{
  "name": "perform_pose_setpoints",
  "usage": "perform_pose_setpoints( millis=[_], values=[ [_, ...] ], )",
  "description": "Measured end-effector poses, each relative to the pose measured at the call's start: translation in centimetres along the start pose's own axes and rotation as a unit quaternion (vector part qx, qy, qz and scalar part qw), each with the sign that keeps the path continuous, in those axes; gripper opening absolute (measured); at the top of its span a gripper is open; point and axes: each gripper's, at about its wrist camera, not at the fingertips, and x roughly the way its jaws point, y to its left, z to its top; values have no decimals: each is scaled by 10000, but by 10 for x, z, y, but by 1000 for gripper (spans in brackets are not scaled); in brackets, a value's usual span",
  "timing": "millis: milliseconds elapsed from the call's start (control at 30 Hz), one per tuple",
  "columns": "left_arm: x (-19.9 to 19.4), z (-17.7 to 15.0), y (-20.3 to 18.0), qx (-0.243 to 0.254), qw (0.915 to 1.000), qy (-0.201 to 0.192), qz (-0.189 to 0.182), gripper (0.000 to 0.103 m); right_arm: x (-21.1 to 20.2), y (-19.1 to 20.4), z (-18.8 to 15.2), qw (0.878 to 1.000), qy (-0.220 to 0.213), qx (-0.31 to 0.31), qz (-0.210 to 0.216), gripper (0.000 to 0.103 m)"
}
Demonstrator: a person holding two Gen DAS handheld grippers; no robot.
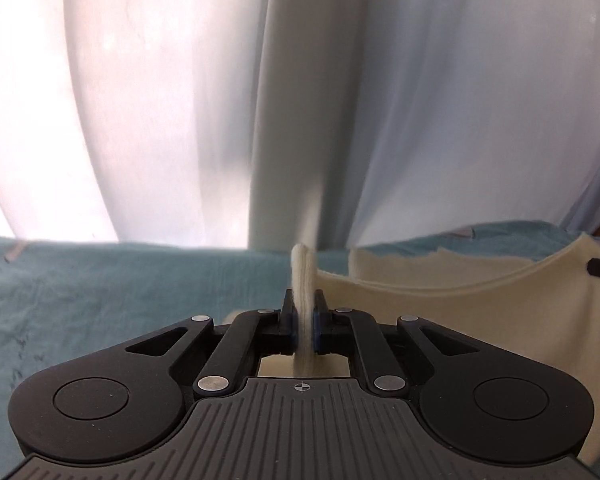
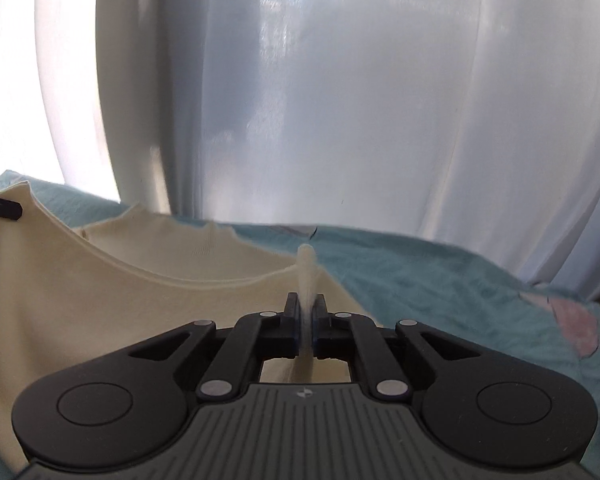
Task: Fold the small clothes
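Spanning between both, cream garment (image 1: pixel 460 312) pinched by left gripper (image 1: pixel 304 312) and right gripper (image 2: pixel 306 314)

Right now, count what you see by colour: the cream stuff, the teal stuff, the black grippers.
Cream garment: 1
Teal bedcover: 1
Black grippers, left gripper and right gripper, each clamped on the garment: 2
Total: 4

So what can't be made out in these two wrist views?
- Cream garment: lower part hidden behind the left tongs in the left wrist view, and behind the right tongs in the right wrist view.
- Pink patch on the teal cover: blurred, unidentifiable.
- Beyond the white curtain: hidden.
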Motion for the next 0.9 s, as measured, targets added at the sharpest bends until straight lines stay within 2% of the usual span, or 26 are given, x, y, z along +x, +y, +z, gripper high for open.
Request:
perform_pose_setpoints(
  millis=[100, 233, 333, 433, 533, 633, 667, 767, 833, 900],
  values=[
    [27, 23, -2, -142, 9992, -171, 341, 9, 20, 1, 25, 9987, -228, 17, -445, 5],
    [77, 25, -10, -238, 9973, 26, 690, 9, 61, -1, 39, 9960, -123, 299, -831, 5],
    [103, 10, -12, -212, 9955, 257, 892, 10, 87, 1, 30, 9941, 125, 327, -1028, 5],
    [112, -3, -9, -300, 9942, 295, 987, 12, 103, 1, 19, 9923, 292, 328, -1158, 5],
    [123, -10, -6, -350, 9923, 356, 1135, 21, 111, 2, 9, 9906, 339, 343, -1281, 6],
    [125, -16, -4, -429, 9894, 249, 1362, 44, 118, 1, 2, 9884, 489, 416, -1378, 7],
    [125, -16, -3, -457, 9879, 254, 1462, 53, 119, 1, 2, 9881, 498, 403, -1400, 13],
    [104, -14, 5, -712, 9871, 169, 1422, 51, 111, 1, 2, 9845, 430, 446, -1641, 33],
    [83, -14, 5, -851, 9870, -91, 1363, 50, 91, -4, 2, 9816, 74, 655, -1791, 36],
    [60, -15, -2, -1020, 9892, -260, 1024, 54, 68, 0, 0, 9824, -267, 838, -1650, 36]
  ],
)
